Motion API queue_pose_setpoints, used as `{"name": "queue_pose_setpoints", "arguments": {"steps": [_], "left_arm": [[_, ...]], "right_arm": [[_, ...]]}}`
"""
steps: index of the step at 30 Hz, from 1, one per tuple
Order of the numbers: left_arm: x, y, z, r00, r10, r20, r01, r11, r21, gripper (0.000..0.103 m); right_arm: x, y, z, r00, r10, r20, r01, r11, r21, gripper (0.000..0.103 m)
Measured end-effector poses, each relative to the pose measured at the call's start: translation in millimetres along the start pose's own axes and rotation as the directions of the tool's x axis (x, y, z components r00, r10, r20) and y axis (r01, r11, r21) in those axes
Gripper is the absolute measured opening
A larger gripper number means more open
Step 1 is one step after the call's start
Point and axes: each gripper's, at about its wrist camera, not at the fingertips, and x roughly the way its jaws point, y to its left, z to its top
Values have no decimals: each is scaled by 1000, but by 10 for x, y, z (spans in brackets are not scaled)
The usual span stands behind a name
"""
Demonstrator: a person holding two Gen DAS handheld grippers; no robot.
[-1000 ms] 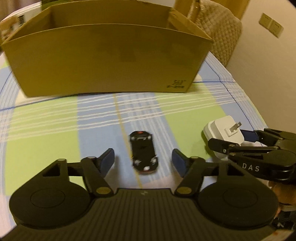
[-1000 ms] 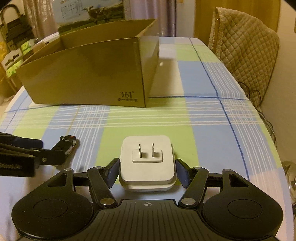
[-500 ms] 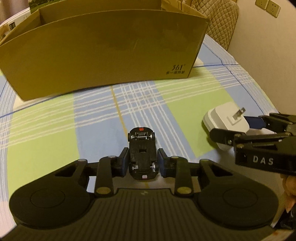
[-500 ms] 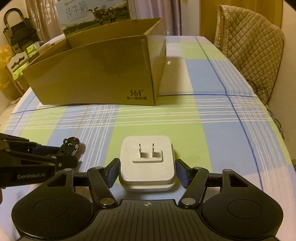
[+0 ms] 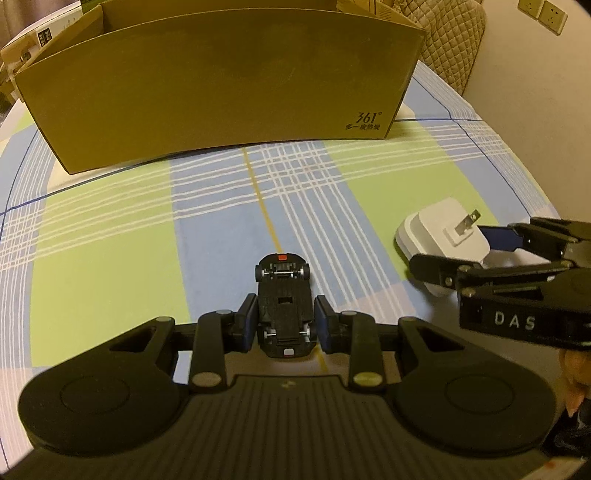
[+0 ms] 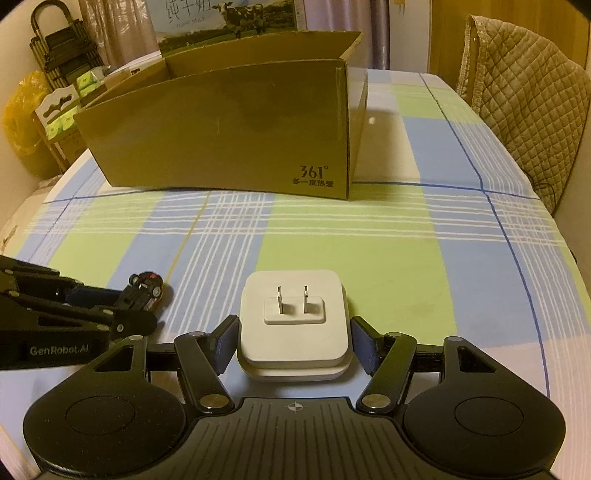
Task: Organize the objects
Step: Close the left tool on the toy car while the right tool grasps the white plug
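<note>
My left gripper [image 5: 284, 323] is shut on a small black toy car [image 5: 284, 302], held upside down with its wheels showing, a little above the checked tablecloth. The car also shows in the right wrist view [image 6: 146, 291]. My right gripper [image 6: 293, 341] is shut on a white plug adapter [image 6: 293, 328] with two metal prongs facing up. The adapter also shows in the left wrist view [image 5: 439, 240], right of the car. An open brown cardboard box [image 5: 221, 85] stands beyond both grippers; it also shows in the right wrist view [image 6: 229, 129].
A chair with a quilted cover [image 6: 532, 85] stands at the table's right side. Racks and a yellow bag [image 6: 22, 114] are off the table's left edge. A milk carton box [image 6: 229, 16] is behind the cardboard box.
My left gripper closed on the toy car and lifted it slightly. Both grippers rose a little, so the box looks lower and closer. The right gripper kept its hold on the adapter.
</note>
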Motion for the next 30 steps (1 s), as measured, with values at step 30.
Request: {"name": "queue_pose_setpoints", "arguments": {"steps": [30], "left_arm": [[-220,41,-104,996,-3,84,4,1000,-17,27]], "right_arm": [[-95,99,-44,999,-33,17,34,998,-59,61]]}}
